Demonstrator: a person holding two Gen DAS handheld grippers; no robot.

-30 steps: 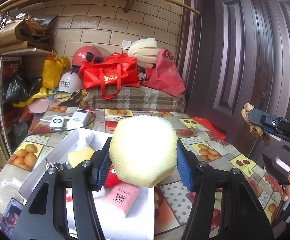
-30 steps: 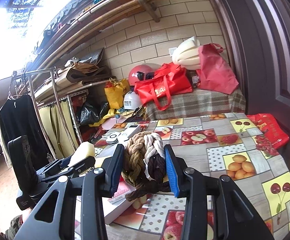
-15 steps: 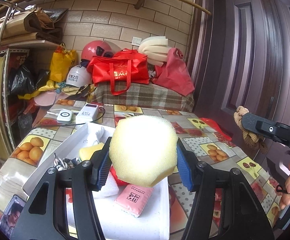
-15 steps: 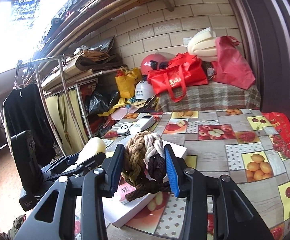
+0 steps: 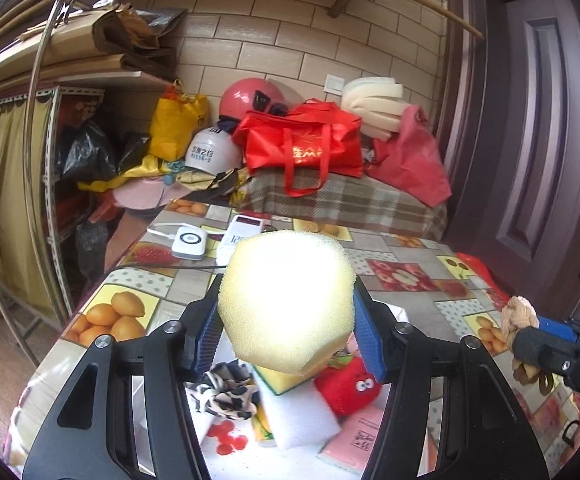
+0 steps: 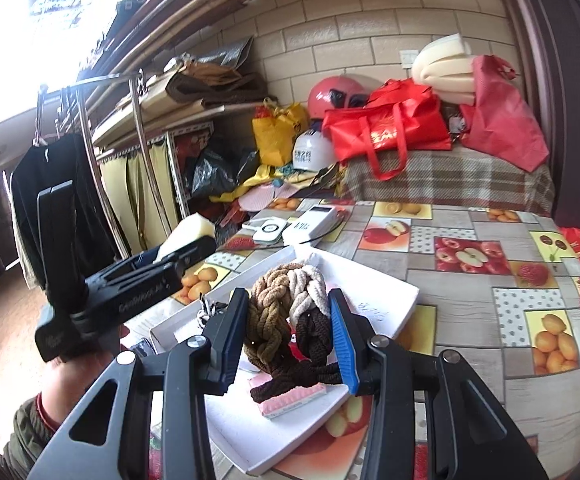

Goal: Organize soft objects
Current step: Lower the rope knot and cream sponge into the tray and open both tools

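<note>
My left gripper [image 5: 286, 332] is shut on a pale yellow sponge [image 5: 286, 300] and holds it above a white tray [image 6: 385, 292]. It also shows in the right wrist view [image 6: 178, 248]. My right gripper [image 6: 290, 336] is shut on a braided rope knot [image 6: 286, 312] in tan, cream and brown, above the same tray. It shows at the right edge of the left wrist view [image 5: 529, 336]. In the tray lie a red plush toy [image 5: 349, 384], a white sponge block [image 5: 297, 416], a black-and-white cloth [image 5: 226, 392] and a pink packet [image 5: 353, 436].
The tray sits on a table with a fruit-pattern cloth [image 6: 489, 280]. A white power bank [image 6: 313, 220] and a small white device [image 5: 188, 240] lie at its far side. Red bags [image 5: 305, 144], helmets and a clothes rack [image 6: 90, 160] stand beyond. A dark door [image 5: 537, 140] is at right.
Both grippers have moved left and tilted down over the tray, keeping their holds. The tray's contents now show under the sponge.
</note>
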